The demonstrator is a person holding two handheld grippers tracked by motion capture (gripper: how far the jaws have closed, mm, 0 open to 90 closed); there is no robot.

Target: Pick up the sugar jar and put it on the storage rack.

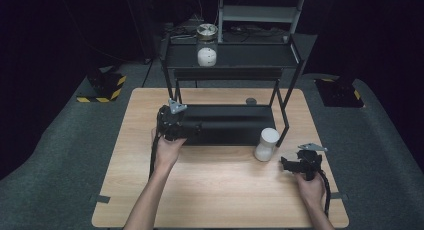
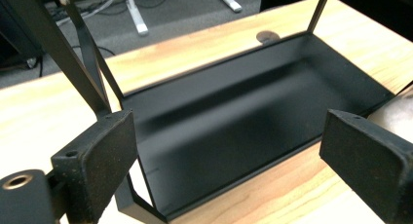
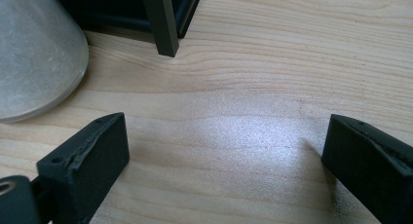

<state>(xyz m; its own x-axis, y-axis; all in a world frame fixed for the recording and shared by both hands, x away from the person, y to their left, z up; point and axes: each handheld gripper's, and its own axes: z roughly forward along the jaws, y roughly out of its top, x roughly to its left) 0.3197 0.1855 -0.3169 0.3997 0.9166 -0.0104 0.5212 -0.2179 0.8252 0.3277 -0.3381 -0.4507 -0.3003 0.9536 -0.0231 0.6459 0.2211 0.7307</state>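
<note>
Presently, the left gripper (image 1: 192,127) is over the near left part of the lower shelf tray (image 1: 235,135) of a black metal rack (image 1: 295,75) that stands on the wooden table (image 1: 210,190). Its jaws stand wide apart with nothing between them; in the left gripper view the two black pads frame the bare tray floor (image 2: 253,117), one pad near the tray's left corner, the other past its near rim. The left hand (image 1: 167,152) grips the tool from behind. The right gripper (image 1: 289,165) sits low over the table at the near right, just beside the rack's front right leg (image 1: 284,132), held by the right hand (image 1: 311,187). Its jaws are likewise spread, with only bare wood between them in the right gripper view. A white cylindrical container (image 1: 266,144) stands upright on the table just outside the tray's near right corner, between the tray and the right gripper, touching neither gripper; its frosted side (image 3: 34,53) appears at the upper left of the right gripper view, with the rack leg (image 3: 163,24) beside it. On the rack's upper shelf (image 1: 250,57) stands a glass jar (image 1: 207,45) with a metal lid, partly filled with white matter. A small dark round disc (image 1: 251,101) lies on the table just behind the tray's far edge.
</note>
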